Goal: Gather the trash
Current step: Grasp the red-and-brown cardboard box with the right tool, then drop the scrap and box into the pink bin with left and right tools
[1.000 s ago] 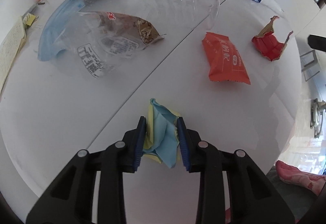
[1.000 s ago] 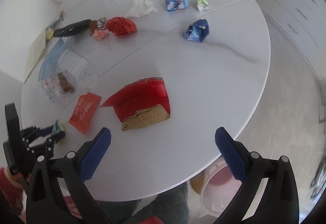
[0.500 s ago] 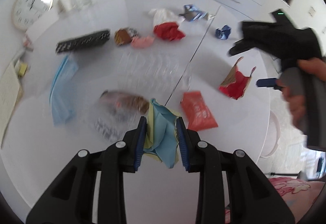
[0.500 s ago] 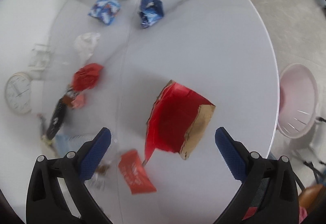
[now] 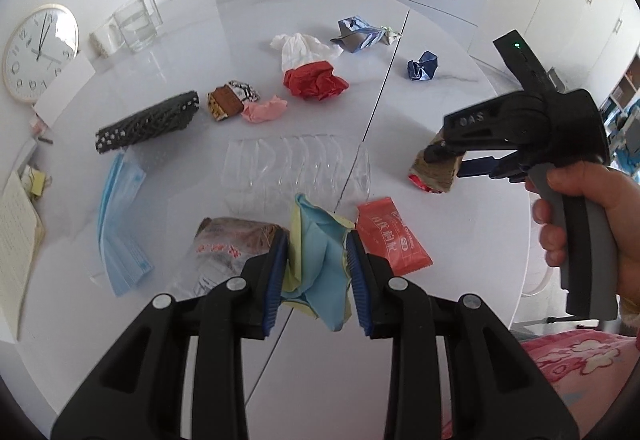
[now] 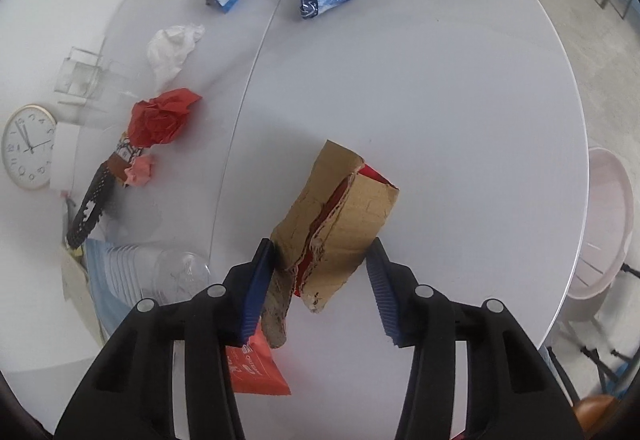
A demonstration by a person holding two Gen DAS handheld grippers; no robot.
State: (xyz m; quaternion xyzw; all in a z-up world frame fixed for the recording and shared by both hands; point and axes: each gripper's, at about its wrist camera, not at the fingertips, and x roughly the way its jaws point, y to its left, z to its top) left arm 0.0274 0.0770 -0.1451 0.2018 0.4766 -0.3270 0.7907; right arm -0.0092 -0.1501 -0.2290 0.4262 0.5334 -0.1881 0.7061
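The red packet (image 5: 393,241) just beyond my left tool (image 5: 317,267) carries white printed characters, too small for me to read. On the side of my right tool (image 5: 460,165), seen from the left camera, raised letters read "OAS", perhaps with more hidden. The clear wrapper (image 5: 224,252) left of my left tool has red print I cannot make out. The clock (image 5: 39,53) at the far left has plain numerals.

My left tool is closed on a crumpled blue-and-yellow paper (image 5: 320,256), pinched between both blue pads and held above the tabletop (image 5: 440,99). The red packet lies just right of it, and a stack of clear plastic cups (image 5: 296,169) lies on its side just beyond.

My right tool (image 6: 320,272) is partly open around a torn piece of brown cardboard with a red inner face (image 6: 336,224). The left pad touches the cardboard; the right pad stands just beside its edge, and I cannot tell whether it touches. The cardboard stands tilted near the tabletop's near right edge.

My right hand (image 5: 588,224) wraps the grey handle, the tool pointing left across the tabletop.
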